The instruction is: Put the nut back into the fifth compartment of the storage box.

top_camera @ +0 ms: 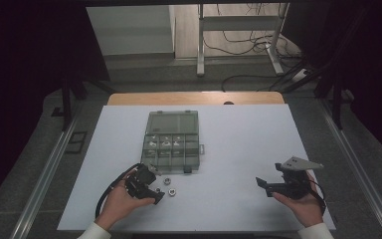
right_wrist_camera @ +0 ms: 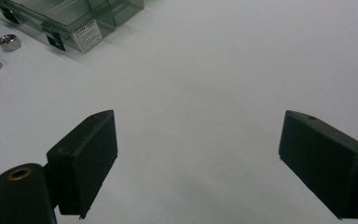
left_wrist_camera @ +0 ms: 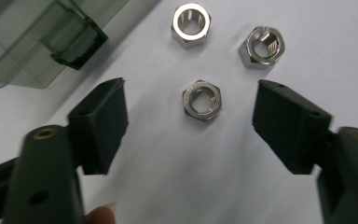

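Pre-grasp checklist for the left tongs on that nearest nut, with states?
1. Nearest silver hex nut between the jaws of the left tongs: ok.
2. Pads clear of that nut, not yet pressing: ok.
3. Nut lying flat on the white table: ok.
4. Two other silver hex nuts lie beyond the jaw tips, apart from it: ok.
5. Right tongs open, nothing between the jaws: ok.
6. Free compartment in the clear grey plastic organiser box: cannot tell.
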Tool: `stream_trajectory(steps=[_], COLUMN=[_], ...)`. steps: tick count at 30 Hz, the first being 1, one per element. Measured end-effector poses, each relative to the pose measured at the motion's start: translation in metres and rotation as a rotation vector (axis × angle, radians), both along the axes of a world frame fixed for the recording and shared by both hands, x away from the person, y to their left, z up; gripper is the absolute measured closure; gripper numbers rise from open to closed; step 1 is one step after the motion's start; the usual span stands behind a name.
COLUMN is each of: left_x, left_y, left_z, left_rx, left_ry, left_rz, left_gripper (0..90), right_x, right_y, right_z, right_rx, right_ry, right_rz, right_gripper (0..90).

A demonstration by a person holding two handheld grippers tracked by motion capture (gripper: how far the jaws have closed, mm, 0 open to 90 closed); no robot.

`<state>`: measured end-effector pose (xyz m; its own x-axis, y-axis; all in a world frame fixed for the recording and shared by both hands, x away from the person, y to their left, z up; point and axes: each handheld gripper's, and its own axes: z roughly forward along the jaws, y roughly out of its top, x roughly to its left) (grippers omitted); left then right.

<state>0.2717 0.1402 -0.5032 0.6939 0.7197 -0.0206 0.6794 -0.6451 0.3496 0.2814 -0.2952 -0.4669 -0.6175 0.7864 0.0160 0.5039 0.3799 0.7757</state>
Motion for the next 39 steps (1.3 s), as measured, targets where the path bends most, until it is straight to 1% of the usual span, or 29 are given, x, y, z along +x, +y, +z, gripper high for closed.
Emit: stream_trajectory(steps=[5,8,12,15,20,23,31,35,39], left_x=[0.0029,0.0053,0.0073,0.0073,0.0071,0.0059,0.0032,0.0033,0.0036], left_y=[-0.005,-0.0087,-0.0079,-0.0086,-0.0095,-0.01,-0.0097,-0.0094,-0.0084], left_z=[-0.0037,-0.0062,-0.0067,-0.0063,-0.0055,-0.0055,-0.006,-0.0057,-0.0052], left_rx=[0.02,0.039,0.027,0.021,0.025,0.024,0.019,0.019,0.015], left_ry=[0.017,0.036,0.067,0.078,0.088,0.084,0.065,0.067,0.075], left_rz=[-0.015,-0.031,-0.042,-0.049,-0.051,-0.054,-0.053,-0.057,-0.064], left_gripper=[37.4,42.6,49.2,54.2,64.7,69.6,69.9,69.9,69.9], right_x=[0.0006,0.0011,0.0004,0.0001,-0.0004,-0.0004,0.0,0.0003,0.0001], right_y=[0.0002,0.0003,0.0005,0.0,0.0006,0.0013,0.0013,0.0017,0.0027], right_z=[-0.0004,-0.0008,-0.0005,-0.0001,0.0002,-0.0003,-0.0009,-0.0017,-0.0002], right_rx=[-0.003,-0.009,-0.008,-0.004,-0.006,-0.008,-0.012,-0.016,-0.007], right_ry=[0.003,0.006,0.004,0.001,0.0,0.002,0.0,0.004,0.006], right_rz=[-0.001,-0.003,-0.001,-0.003,-0.002,-0.001,-0.003,-0.005,-0.005], right_gripper=[11.9,11.9,11.9,11.9,11.9,11.9,12.0,12.1,12.2])
